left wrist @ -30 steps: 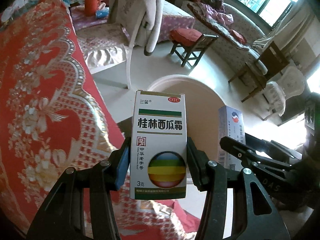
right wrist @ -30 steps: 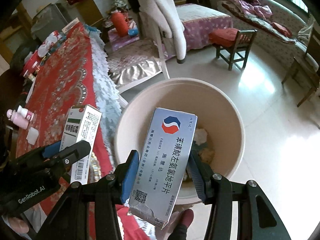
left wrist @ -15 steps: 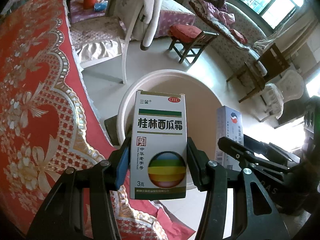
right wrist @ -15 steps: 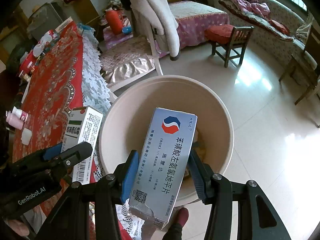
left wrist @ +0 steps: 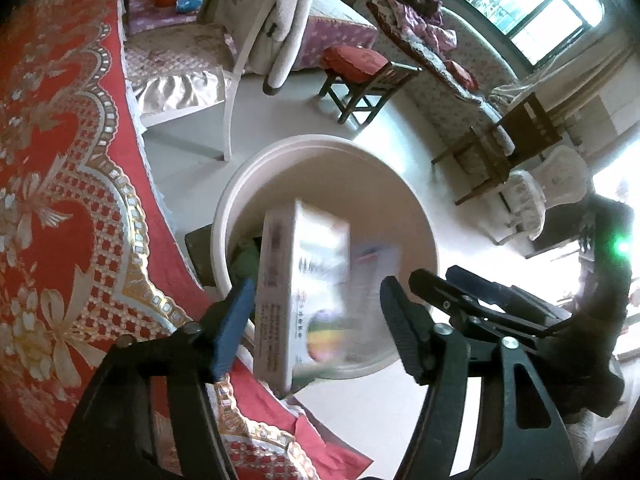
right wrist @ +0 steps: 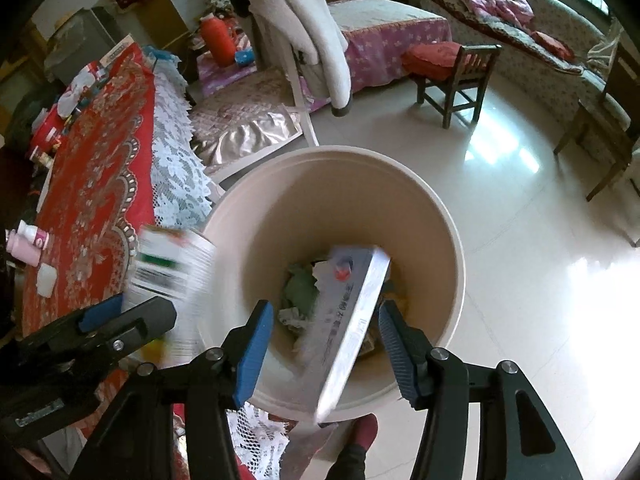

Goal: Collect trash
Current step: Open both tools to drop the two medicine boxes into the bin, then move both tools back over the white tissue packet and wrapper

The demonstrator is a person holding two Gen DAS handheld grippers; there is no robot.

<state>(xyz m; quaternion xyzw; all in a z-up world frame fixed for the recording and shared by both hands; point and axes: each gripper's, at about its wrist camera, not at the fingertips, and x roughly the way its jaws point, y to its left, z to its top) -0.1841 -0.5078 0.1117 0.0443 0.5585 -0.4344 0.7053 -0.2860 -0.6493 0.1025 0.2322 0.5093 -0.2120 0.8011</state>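
Observation:
Both grippers are open above a beige trash bin [left wrist: 240,184] [right wrist: 440,216]. In the left wrist view the white medicine box with the rainbow ball [left wrist: 304,296] falls, blurred and tilted, between the spread fingers of my left gripper [left wrist: 316,316]. In the right wrist view the silver medicine box [right wrist: 348,320] tumbles free between the spread fingers of my right gripper [right wrist: 326,340], over crumpled trash [right wrist: 300,288] in the bin. The falling white box also shows there at the left [right wrist: 172,276], above my left gripper.
A table with a red and gold cloth [left wrist: 52,200] [right wrist: 92,168] and lace edge stands left of the bin. Small bottles [right wrist: 26,242] lie on it. A white chair with a coat [right wrist: 296,32], a wooden stool [right wrist: 452,68] and a sofa stand beyond on shiny floor.
Both grippers have opened and let go of their boxes. The white box and the silver box now fall toward the bin, blurred and tilted.

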